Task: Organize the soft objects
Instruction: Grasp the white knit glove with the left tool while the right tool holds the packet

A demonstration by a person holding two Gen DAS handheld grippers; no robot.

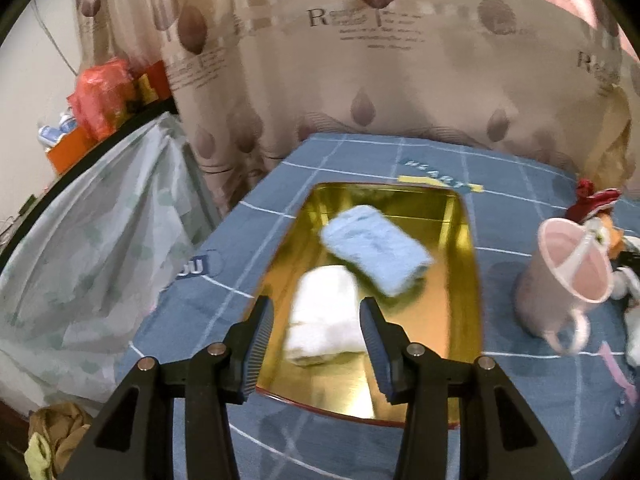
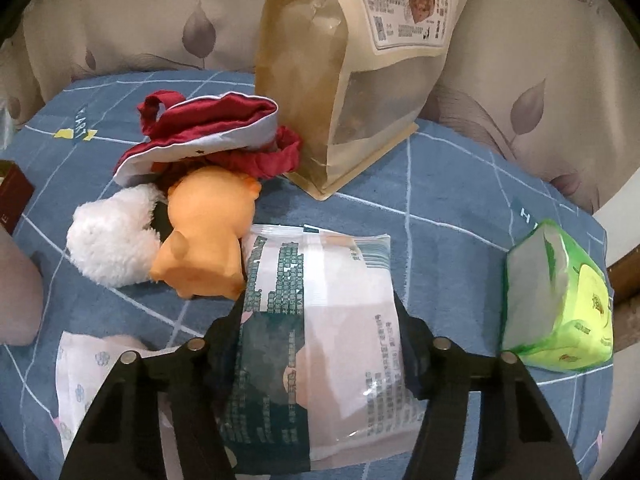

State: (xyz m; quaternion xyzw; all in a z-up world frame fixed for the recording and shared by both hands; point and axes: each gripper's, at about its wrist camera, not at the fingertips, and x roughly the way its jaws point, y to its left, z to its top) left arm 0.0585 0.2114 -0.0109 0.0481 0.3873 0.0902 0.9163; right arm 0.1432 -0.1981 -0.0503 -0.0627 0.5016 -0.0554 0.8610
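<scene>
- Sorting the soft things into the gold tin (image 1: pixel 464 240) looks like the step in hand: a white towel (image 1: pixel 324 316) and a blue towel (image 1: pixel 376 248) already lie inside it, the blue one resting partly over the white.
- The left gripper (image 1: pixel 316 344) hangs above the tin's near end, jaws apart and empty, the white towel showing in the gap between them.
- The right gripper (image 2: pixel 320 320) straddles a clear-wrapped pack (image 2: pixel 320 320); the fingers sit at the pack's sides, but whether they are pressing it I cannot tell.
- Next, I judge, the pack needs a firm pinch and a carry to the tin, set beside the towels.
- The slick wrap could slip or crumple.
- Near the pack lie a plush toy (image 2: pixel 200 248) touching its far corner, a red hat (image 2: pixel 208 128), a tall kraft bag (image 2: pixel 344 92), a green tissue pack (image 2: pixel 560 300) well apart, and a second pink pack (image 2: pixel 92 368).
- A pink cup (image 1: pixel 560 280) stands beside the tin.
- Everything rests on a blue grid-lined cloth (image 1: pixel 248 248), with a leaf-print curtain (image 1: pixel 320 80) behind.
</scene>
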